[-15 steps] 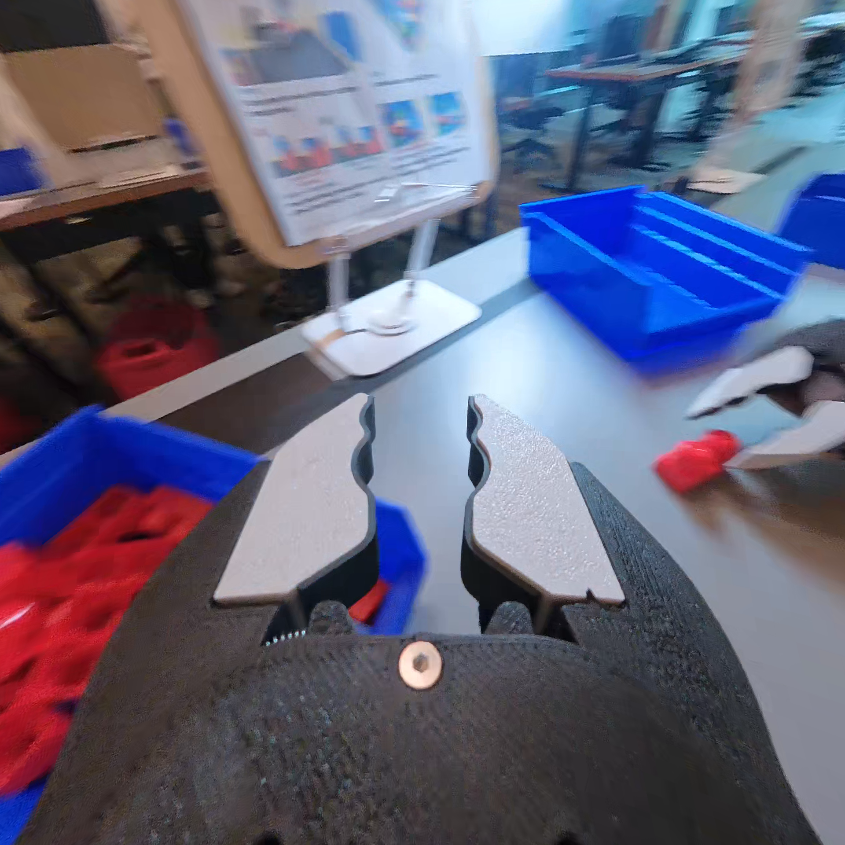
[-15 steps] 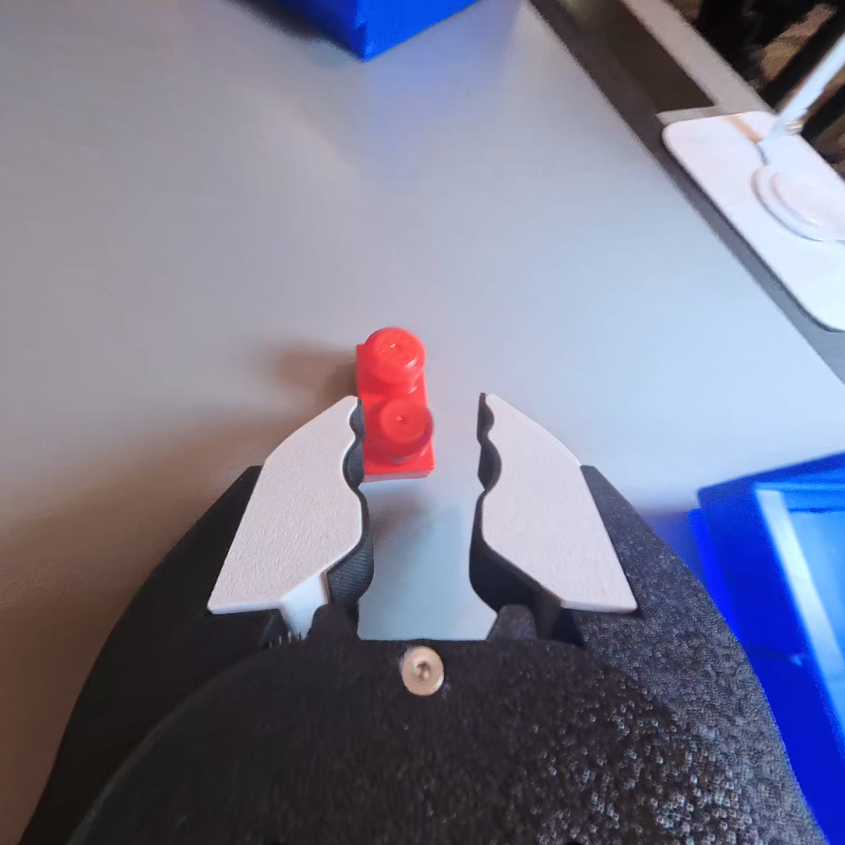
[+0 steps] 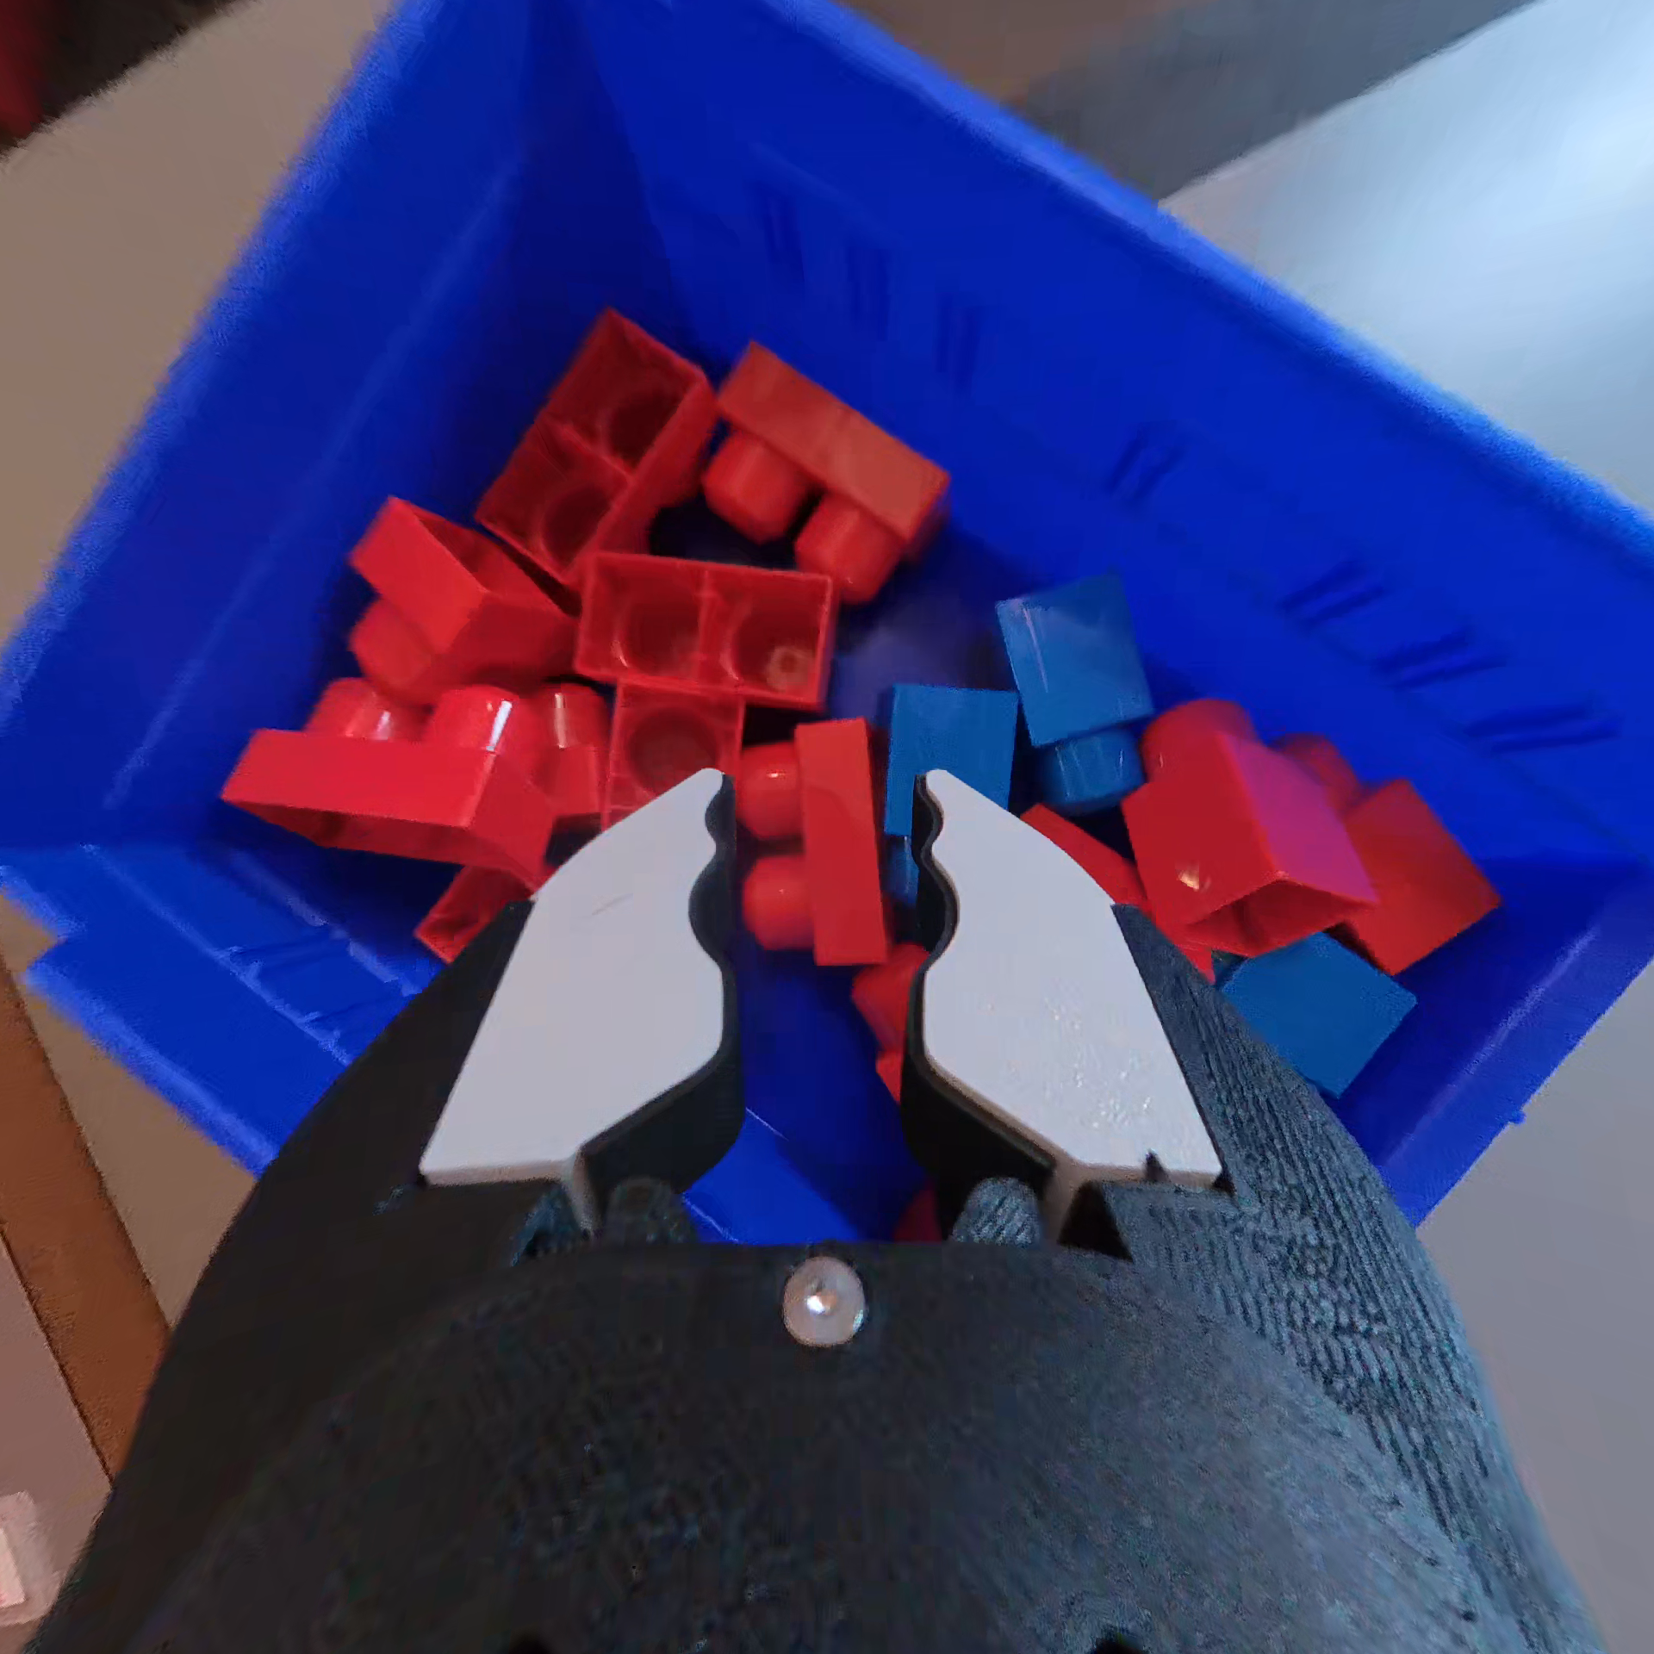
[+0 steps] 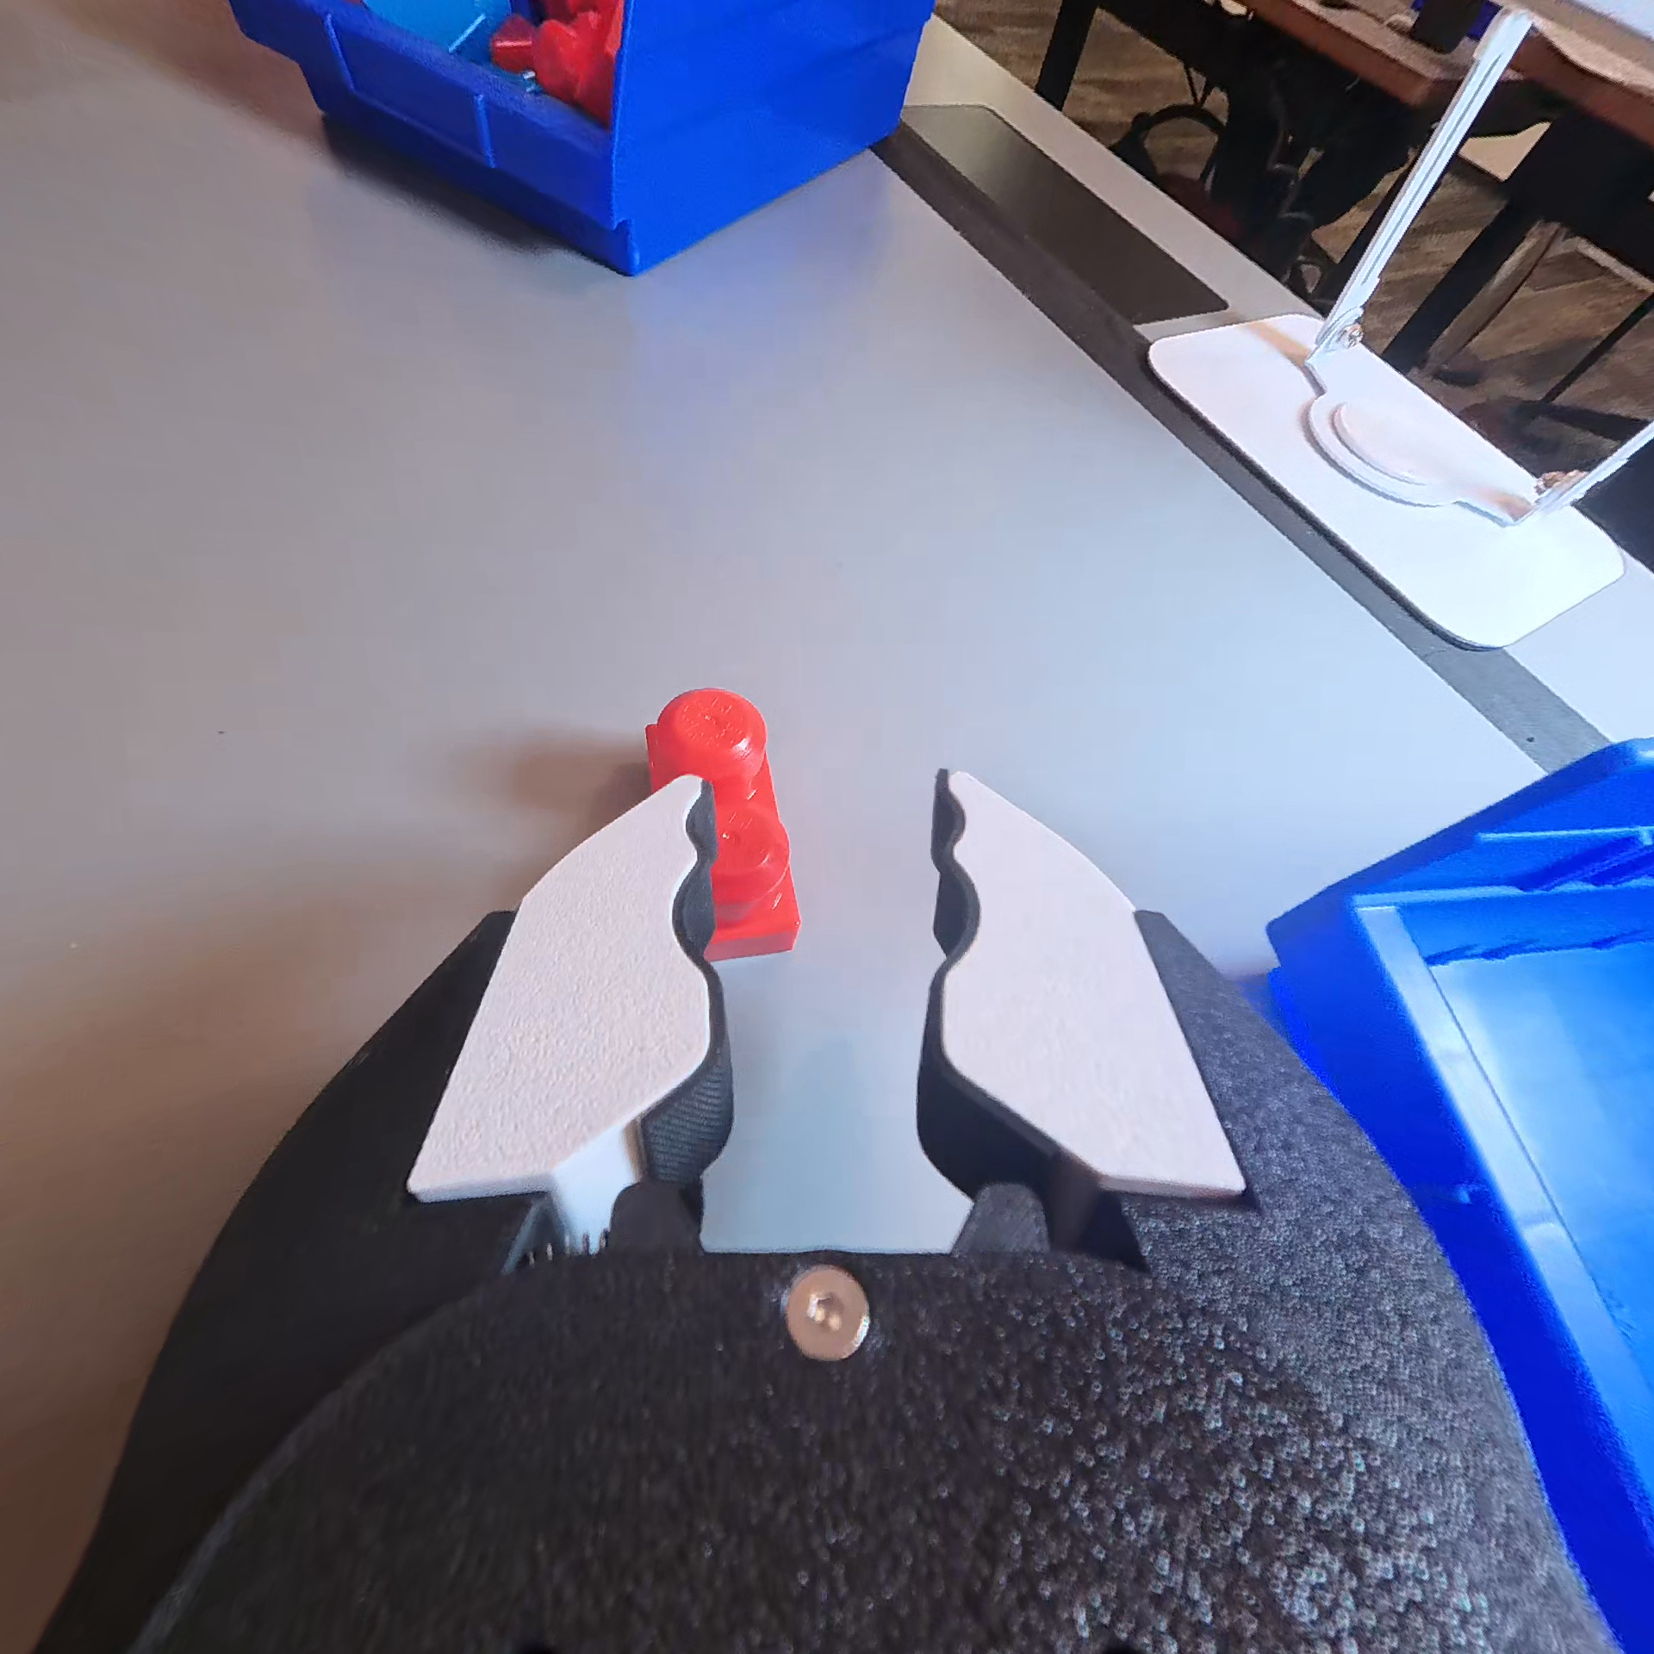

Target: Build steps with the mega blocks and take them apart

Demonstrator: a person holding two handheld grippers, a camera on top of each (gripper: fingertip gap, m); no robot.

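Observation:
In the left wrist view, a blue bin holds several red and blue mega blocks. My left gripper is open and points down into it. A red two-stud block lies on its side between the open fingertips, not gripped. In the right wrist view, my right gripper is open above the grey table. A red two-stud block stands studs-up on the table by the left fingertip, which hides part of it.
The bin of blocks also shows at the far left of the right wrist view. A second blue bin, empty where it shows, sits at the right. A white stand base rests by the table's far edge. Grey table lies between them. My hands' fingertips stand some 45 cm from each other.
My left gripper has swung left and down from over the table into the bin of blocks. My right gripper has pulled back slightly and opened wider; the red block stays on the table.

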